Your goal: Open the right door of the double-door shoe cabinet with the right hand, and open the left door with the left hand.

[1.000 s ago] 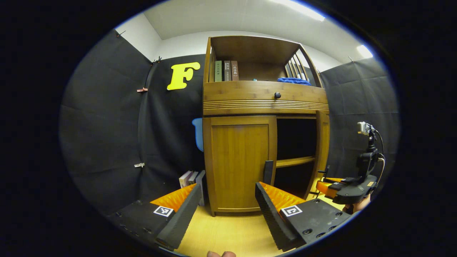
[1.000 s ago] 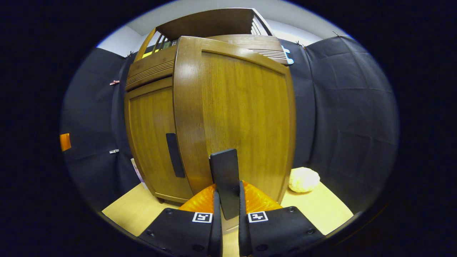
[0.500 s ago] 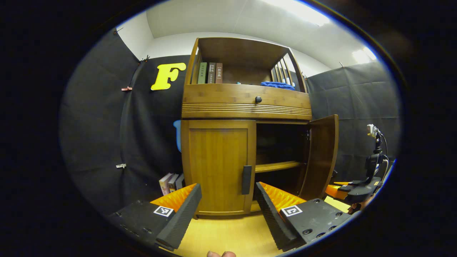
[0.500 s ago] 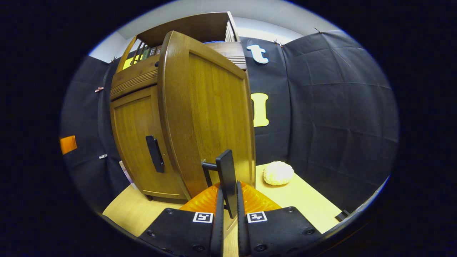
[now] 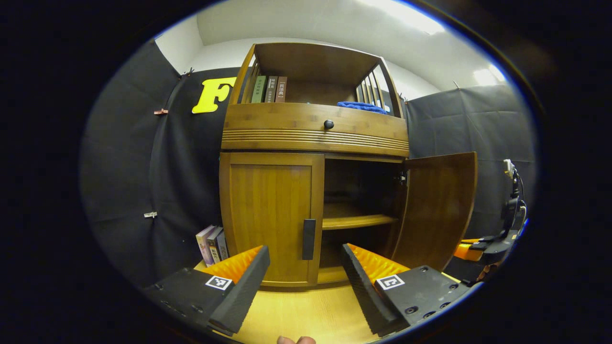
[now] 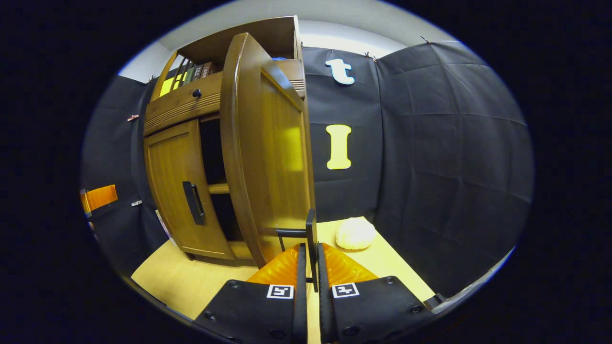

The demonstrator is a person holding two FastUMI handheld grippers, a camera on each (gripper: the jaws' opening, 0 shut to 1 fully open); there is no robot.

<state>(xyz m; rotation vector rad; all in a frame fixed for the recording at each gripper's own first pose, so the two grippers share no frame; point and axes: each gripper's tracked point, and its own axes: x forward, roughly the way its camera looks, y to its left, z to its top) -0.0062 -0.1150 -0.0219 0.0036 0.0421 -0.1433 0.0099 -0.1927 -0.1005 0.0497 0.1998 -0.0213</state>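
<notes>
The wooden shoe cabinet [image 5: 315,129] stands ahead. Its right door [image 5: 440,205] is swung wide open, baring a dark inside with a shelf [image 5: 356,220]. Its left door [image 5: 270,215] is closed, with a black handle [image 5: 309,232] at its inner edge. My left gripper [image 5: 306,282] is open, a short way before that handle, touching nothing. In the right gripper view, my right gripper [image 6: 310,267] is shut on the right door's black handle [image 6: 311,234], with the right door [image 6: 267,157] edge-on before it. The right gripper [image 5: 487,246] also shows far right in the left gripper view.
Books [image 5: 213,243] lean on the floor left of the cabinet, more books [image 5: 270,89] and a blue cloth [image 5: 361,106] sit on its top shelf. A drawer knob [image 5: 329,124] is above the doors. A pale round object [image 6: 355,233] lies on the wooden floor [image 6: 191,282] at the right.
The right door has swung from partly open to wide open, pulled by my right gripper. My left gripper has shifted so its open fingers face the left door's handle.
</notes>
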